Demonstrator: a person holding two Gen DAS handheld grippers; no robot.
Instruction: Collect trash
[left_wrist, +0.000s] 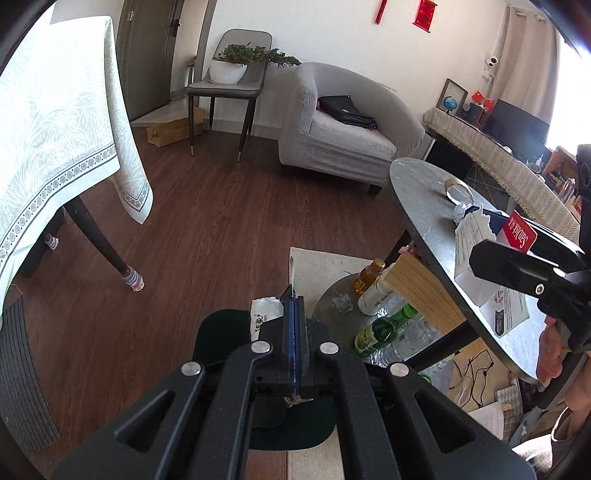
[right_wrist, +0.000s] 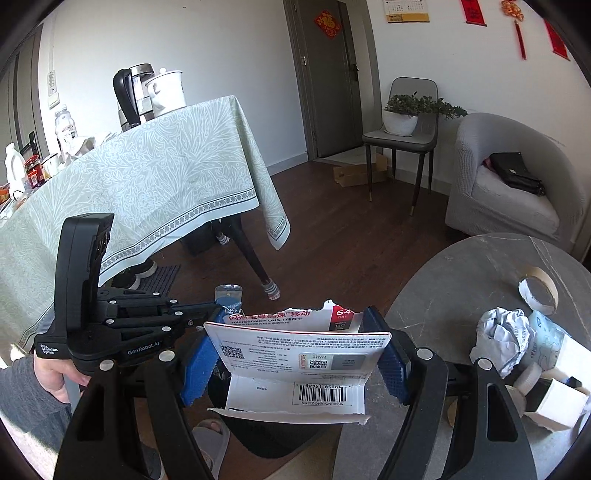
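While clamped, packaging (right_wrist: 295, 354) hides bin (mostly).

1. Grippers: two, left gripper (left_wrist: 294, 314) and right gripper (right_wrist: 301, 345).
2. Torn card package (right_wrist: 303, 354): one.
3. Crumpled paper ball (right_wrist: 504, 338): one, on the round surface (right_wrist: 461, 273).
4. Tape roll (right_wrist: 537, 291): one, far right.
5. Bottles on the lower shelf (left_wrist: 384, 325): at least three.
6. Armchair (right_wrist: 517, 177): one.
7. Potted plant (right_wrist: 402, 114): one.

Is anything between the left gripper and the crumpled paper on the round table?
Yes: the right gripper, clamped on the torn card packaging, sits between the left gripper and the crumpled paper.
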